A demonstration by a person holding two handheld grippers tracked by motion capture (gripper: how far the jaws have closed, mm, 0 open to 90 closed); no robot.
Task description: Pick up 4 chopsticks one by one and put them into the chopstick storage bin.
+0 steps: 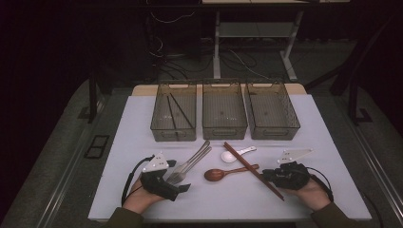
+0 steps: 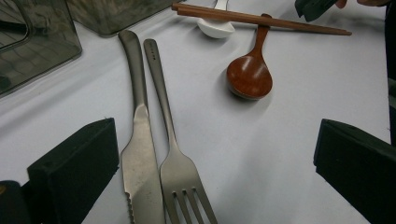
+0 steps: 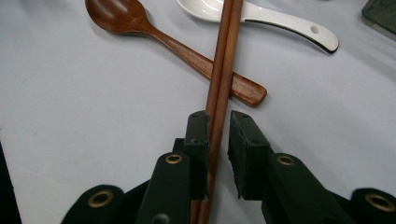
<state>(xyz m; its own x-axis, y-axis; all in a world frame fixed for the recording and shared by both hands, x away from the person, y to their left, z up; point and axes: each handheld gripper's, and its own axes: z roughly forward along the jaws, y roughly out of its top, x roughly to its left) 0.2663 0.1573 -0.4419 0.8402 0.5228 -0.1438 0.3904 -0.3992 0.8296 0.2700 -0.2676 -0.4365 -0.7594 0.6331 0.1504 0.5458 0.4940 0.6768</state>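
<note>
Chopsticks point(image 3: 219, 79) are what we're going for now, lying across the wooden spoon point(image 3: 140, 23) on the table point(image 1: 142, 137); our right gripper point(image 3: 217, 140) straddles them, jaws narrowed, one pad not quite touching. Left gripper point(image 2: 210, 172) hangs wide open over the knife point(image 2: 140, 154) and fork point(image 2: 180, 172). One bin point(image 1: 174, 116) already holds dark sticks, but it's too dim to identify them.
</note>
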